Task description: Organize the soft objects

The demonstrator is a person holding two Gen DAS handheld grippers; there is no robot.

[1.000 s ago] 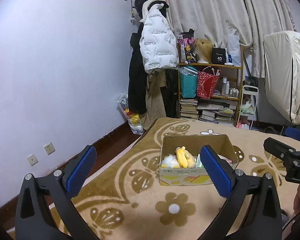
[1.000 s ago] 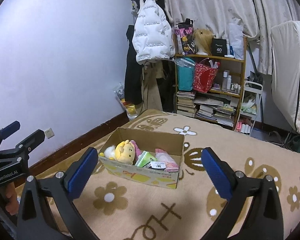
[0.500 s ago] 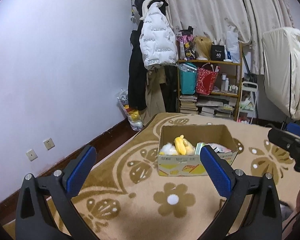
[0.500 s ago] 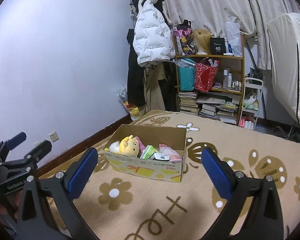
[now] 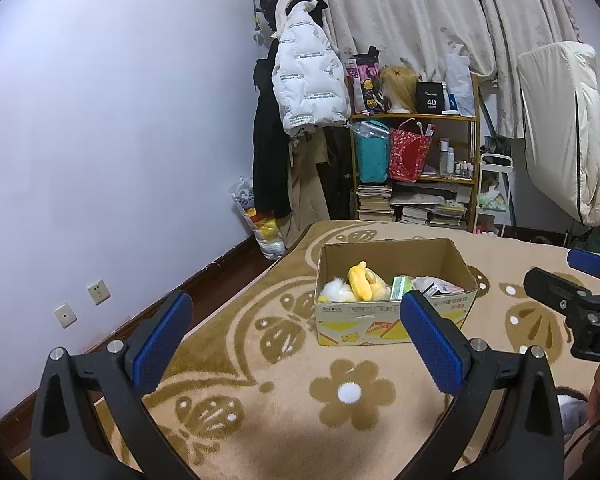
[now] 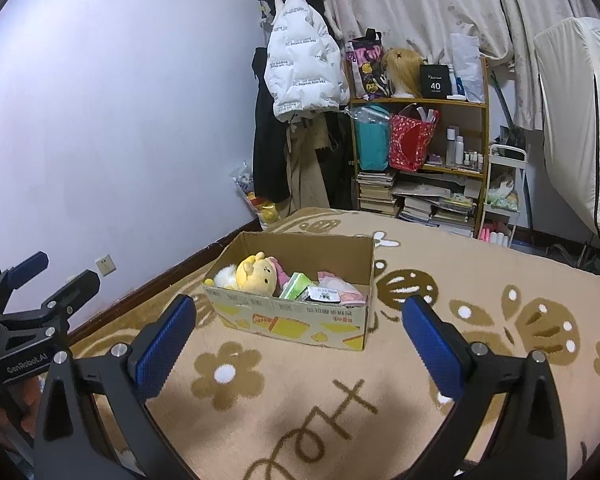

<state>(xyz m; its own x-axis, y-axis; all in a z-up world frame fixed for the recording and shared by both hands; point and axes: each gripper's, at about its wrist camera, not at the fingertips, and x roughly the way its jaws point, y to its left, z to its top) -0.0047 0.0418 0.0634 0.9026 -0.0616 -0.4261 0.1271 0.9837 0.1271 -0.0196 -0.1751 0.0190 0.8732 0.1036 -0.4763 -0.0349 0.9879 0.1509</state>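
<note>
An open cardboard box (image 5: 396,322) (image 6: 292,322) stands on the beige flower-patterned bed cover. Inside lie a yellow plush toy (image 5: 365,280) (image 6: 258,274), a white fluffy toy (image 5: 334,290) (image 6: 225,276), a green packet (image 5: 402,286) (image 6: 296,286) and pink wrapped items (image 6: 340,290). My left gripper (image 5: 296,332) is open and empty, held back from the box. My right gripper (image 6: 300,334) is open and empty, also short of the box. Each gripper shows at the edge of the other's view, the right one (image 5: 572,300) and the left one (image 6: 32,300).
A wall (image 5: 100,140) with sockets runs along the left. A wooden shelf (image 5: 416,168) with books, bags and bottles stands behind the bed, beside hanging coats (image 5: 300,92). A white padded cover (image 5: 560,128) hangs at the right.
Both grippers have drawn back and risen a little, so the box sits farther off and lower in both views. Both stay open.
</note>
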